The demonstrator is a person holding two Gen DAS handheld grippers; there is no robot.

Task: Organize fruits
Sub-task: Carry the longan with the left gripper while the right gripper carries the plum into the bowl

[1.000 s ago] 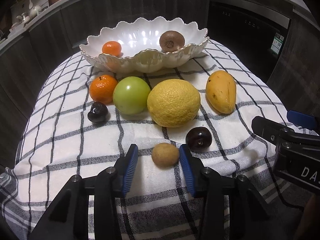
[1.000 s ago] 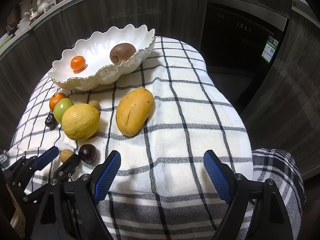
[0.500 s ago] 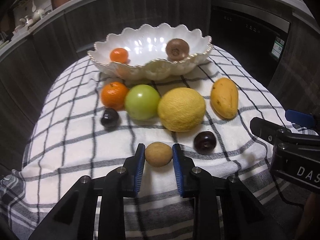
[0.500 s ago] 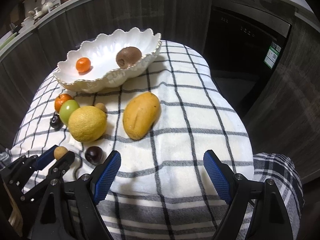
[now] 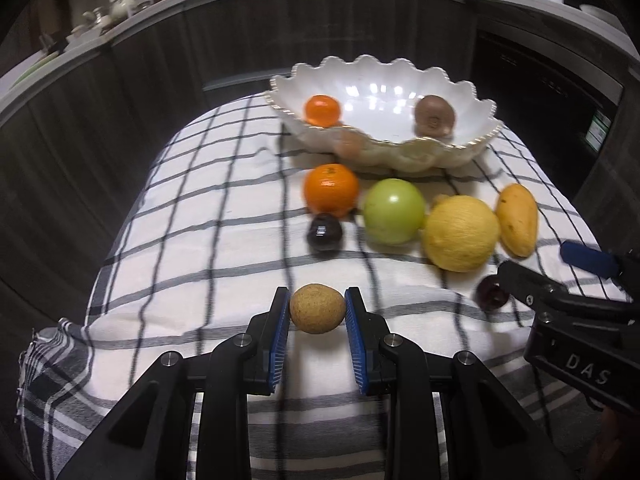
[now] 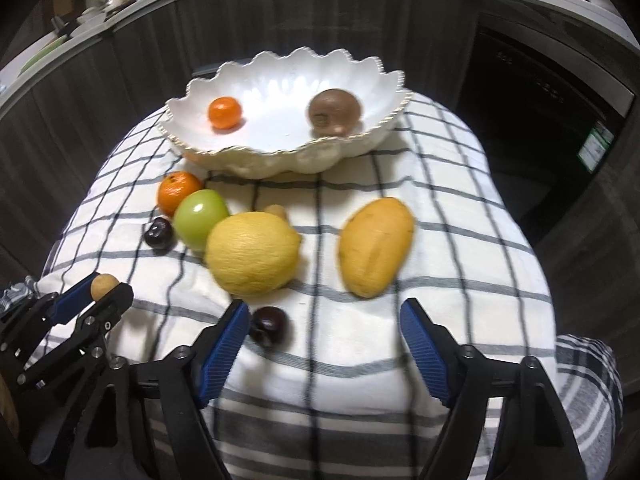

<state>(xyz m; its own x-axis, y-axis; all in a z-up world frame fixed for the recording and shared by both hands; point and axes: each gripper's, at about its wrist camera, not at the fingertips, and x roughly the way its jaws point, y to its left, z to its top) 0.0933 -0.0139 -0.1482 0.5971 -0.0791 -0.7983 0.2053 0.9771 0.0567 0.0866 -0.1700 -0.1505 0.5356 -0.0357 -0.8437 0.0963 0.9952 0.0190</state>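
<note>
Your left tool (image 5: 317, 311) grips the longan (image 5: 317, 309) between both blue pads.
The longan sits just above the checked cloth (image 5: 192, 240), near its front edge, well short of the bowl (image 5: 400, 76); your right tool (image 6: 324, 344) hangs spread wide beside a plum (image 6: 269, 325).

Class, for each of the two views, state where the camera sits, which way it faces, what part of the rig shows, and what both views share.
Left wrist: sits on the left gripper, facing forward over the checked cloth to the white bowl; its blue-padded fingers clamp a small tan fruit, and the right gripper intrudes at right.
Right wrist: sits on the right gripper, fingers spread wide, facing the bowl; the left gripper shows at lower left.
Shared: bowl, mango, yellow citrus, held tan fruit.
</note>
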